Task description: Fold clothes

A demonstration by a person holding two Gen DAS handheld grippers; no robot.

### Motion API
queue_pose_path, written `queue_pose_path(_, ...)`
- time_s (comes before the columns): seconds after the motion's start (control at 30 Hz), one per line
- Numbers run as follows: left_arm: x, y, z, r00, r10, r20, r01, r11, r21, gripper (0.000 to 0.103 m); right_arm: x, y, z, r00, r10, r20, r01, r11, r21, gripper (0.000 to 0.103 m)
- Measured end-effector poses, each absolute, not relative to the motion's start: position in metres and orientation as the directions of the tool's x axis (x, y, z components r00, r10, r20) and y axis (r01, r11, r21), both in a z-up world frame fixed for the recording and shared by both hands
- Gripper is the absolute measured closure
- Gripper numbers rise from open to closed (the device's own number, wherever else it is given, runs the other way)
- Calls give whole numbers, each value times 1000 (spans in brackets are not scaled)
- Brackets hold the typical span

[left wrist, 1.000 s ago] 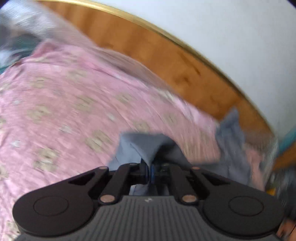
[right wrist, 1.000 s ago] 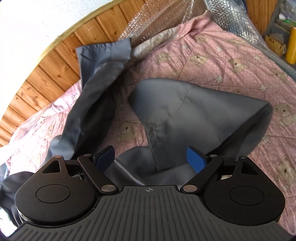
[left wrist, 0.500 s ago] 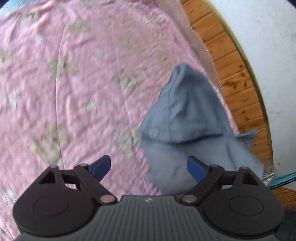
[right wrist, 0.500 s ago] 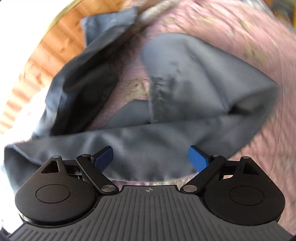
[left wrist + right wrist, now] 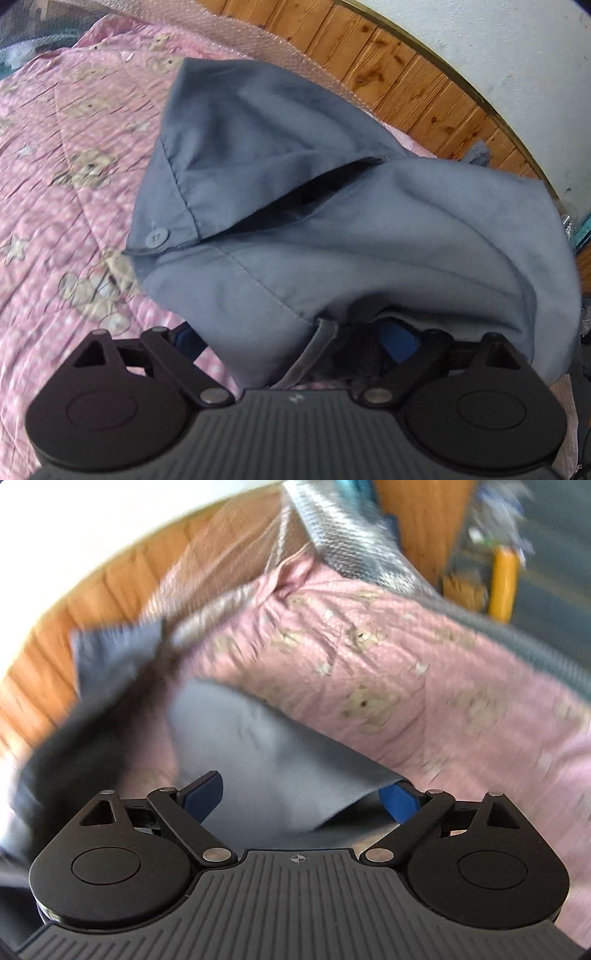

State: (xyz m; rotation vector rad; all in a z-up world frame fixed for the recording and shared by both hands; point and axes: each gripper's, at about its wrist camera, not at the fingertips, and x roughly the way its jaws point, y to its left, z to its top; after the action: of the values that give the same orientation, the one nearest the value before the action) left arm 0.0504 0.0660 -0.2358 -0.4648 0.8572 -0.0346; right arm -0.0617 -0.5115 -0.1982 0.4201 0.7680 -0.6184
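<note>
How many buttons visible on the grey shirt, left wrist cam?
1. A single button sits at the left corner of the grey shirt, beside the pink bedspread. Folds may hide others.

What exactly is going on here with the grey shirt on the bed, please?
A person with a gripper in each hand is folding a grey shirt on a pink bedspread. The left gripper has just opened, and both it and the right gripper stand open with shirt cloth lying loose between their fingers, nothing clamped.
</note>
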Motion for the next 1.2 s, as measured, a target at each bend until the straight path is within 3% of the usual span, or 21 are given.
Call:
queue_pose_path(0.07, 59, 66, -229, 672, -232, -703, -144, 891, -431, 44, -66, -505, -187, 572, -443, -690, 641, 767, 40, 17)
queue_pose_path(0.1, 62, 68, -225, 675, -243, -696, -146, 881, -449, 49, -73, -502, -177, 609, -460, -646, 631, 774, 45, 15)
queue_pose_path(0.17, 68, 77, -210, 699, -280, -658, -143, 847, -512, 68, -85, -500, -162, 665, -463, -586, 609, 790, 68, 2)
queue_pose_path(0.2, 72, 83, -200, 714, -297, -634, -134, 830, -541, 78, -87, -500, -158, 669, -470, -575, 604, 795, 54, 2)
queue_pose_path(0.27, 78, 101, -166, 757, -322, -569, -108, 796, -595, 87, -86, -501, -157, 638, -504, -582, 605, 796, -26, 2)
queue_pose_path(0.37, 87, 146, -101, 807, -339, -483, -75, 752, -655, 90, -82, -501, -155, 618, -522, -587, 599, 797, -78, 2)
queue_pose_path(0.47, 98, 200, -53, 832, -315, -456, -107, 716, -689, 88, -77, -494, -154, 624, -501, -600, 568, 818, -92, 2)
queue_pose_path(0.53, 105, 238, -49, 827, -255, -501, -218, 676, -703, 77, -72, -479, -156, 631, -475, -613, 526, 843, -112, 2)
queue_pose_path(0.67, 92, 266, -96, 751, -149, -643, -409, 659, -631, 65, -58, -433, -157, 637, -447, -628, 453, 876, -165, 4)
queue_pose_path(0.73, 68, 264, -121, 726, -124, -676, -460, 643, -612, 57, -54, -391, -148, 701, -405, -586, 365, 911, -193, 4)
queue_pose_path(0.8, 40, 259, -139, 693, -58, -719, -521, 649, -555, 48, -56, -342, -132, 781, -332, -529, 250, 942, -223, 4)
queue_pose_path(0.9, -3, 248, -166, 661, -13, -750, -592, 605, -532, 36, -52, -271, -118, 856, -101, -506, -10, 977, -212, 2)
queue_pose_path(0.97, -18, 240, -183, 644, -13, -765, -601, 610, -516, 24, -43, -229, -120, 834, 66, -548, -190, 967, -172, 2)
queue_pose_path(1.03, -13, 230, -193, 624, 22, -781, -574, 692, -438, 22, -31, -201, -131, 781, 161, -604, -287, 951, -117, 2)
queue_pose_path(1.1, 0, 219, -202, 615, 69, -785, -532, 772, -349, 17, -24, -197, -139, 733, 202, -649, -269, 963, -5, 2)
queue_pose_path(1.2, 26, 207, -222, 603, 47, -796, -476, 822, -312, 16, -23, -215, -150, 680, 256, -687, -157, 966, 205, 2)
